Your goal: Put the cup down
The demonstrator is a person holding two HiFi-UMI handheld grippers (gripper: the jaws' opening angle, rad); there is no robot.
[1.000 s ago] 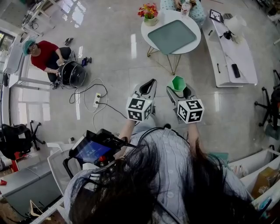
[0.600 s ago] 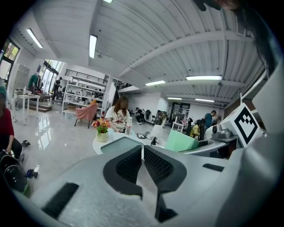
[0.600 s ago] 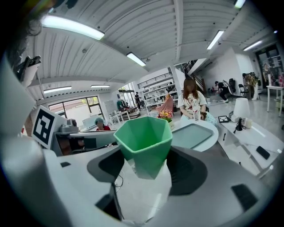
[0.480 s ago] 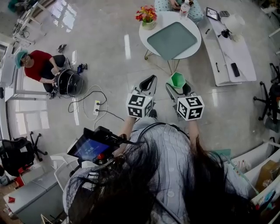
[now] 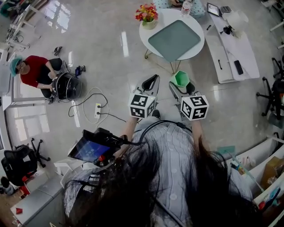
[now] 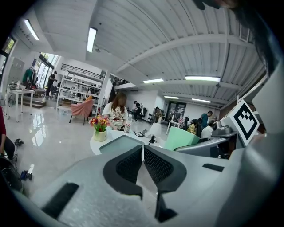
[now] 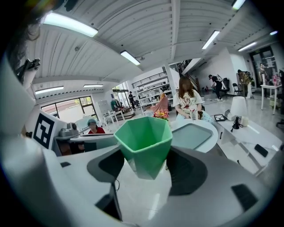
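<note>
Starting way off to the left of the left gripper [image 5: 153, 81]: a person in a red top [image 5: 34, 71] is seen sitting on the floor next to a round black thing [image 5: 67, 86], well apart from both grippers. A bit closer in, a white power strip [image 5: 97, 109] with its cable is laid out on the shiny floor [image 5: 111, 53], to the left of that gripper and back from its tips.

The left gripper itself is held out in front of the body. Its jaws are squeezed down to a thin slit, and nothing is caught between them.

Just beside it on the right, the right gripper [image 5: 181, 87] is held out the same way. The green cup [image 5: 180, 78] is clamped between its two pads, mouth up, and it's gripped around its narrower lower part. The cup is carried in the air over bare floor and isn't set on anything.

Ahead of both grippers, and nearest the right one, a round white table [image 5: 195, 48] can be seen. A grey-green tray [image 5: 174, 37] is laid on it, and a pot of flowers [image 5: 149, 13] is parked at its far left edge. Off to the right of the right gripper, a long white desk [image 5: 230, 55] is stretched out, with a few small dark items scattered on it, too small to be made out.
</note>
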